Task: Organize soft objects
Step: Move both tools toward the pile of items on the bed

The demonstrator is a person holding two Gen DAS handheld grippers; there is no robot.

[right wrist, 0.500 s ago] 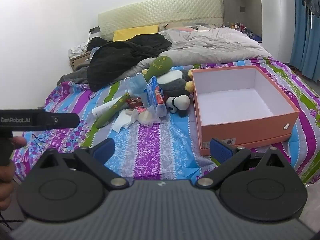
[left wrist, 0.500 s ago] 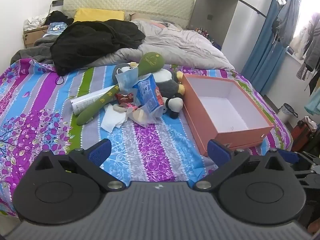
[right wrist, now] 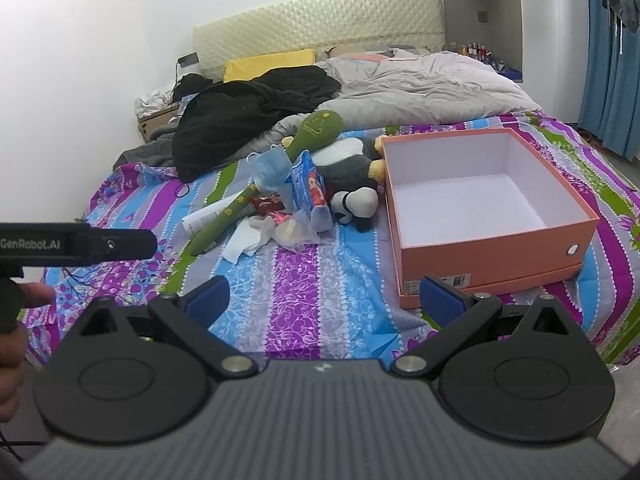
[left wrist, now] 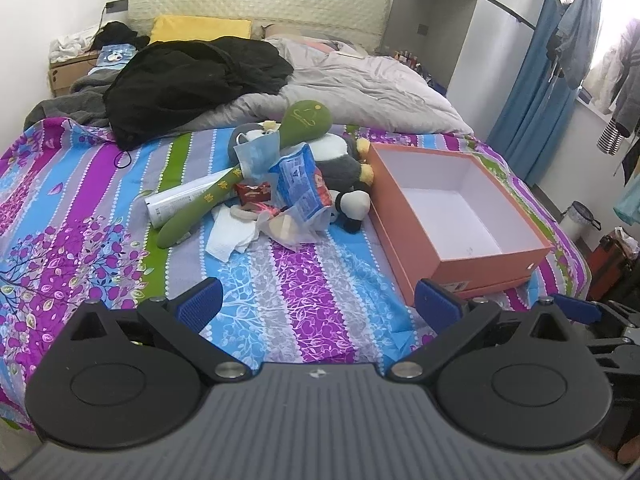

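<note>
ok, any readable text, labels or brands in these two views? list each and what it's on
"GenRobot.AI": white print on the side of the left gripper, seen in the right wrist view.
Yellow characters along the green plush stick: too blurred to read.
Print on the blue snack bag: too small to read.
Print on the white tube: unreadable.
Barcode label on the orange box: too small to read.

We see a printed cotton-like bedsheet (left wrist: 300, 280) — matt, with a woven look. The orange box (left wrist: 420, 232) is smooth matt cardboard, white inside. At frame centre the green plush (left wrist: 308, 120) is soft and fuzzy, the blue packet (left wrist: 300, 184) glossy crinkled plastic, the tissue (left wrist: 232, 236) rumpled paper. At the upper edge the headboard (left wrist: 260, 4) is quilted — faintly shiny.
</note>
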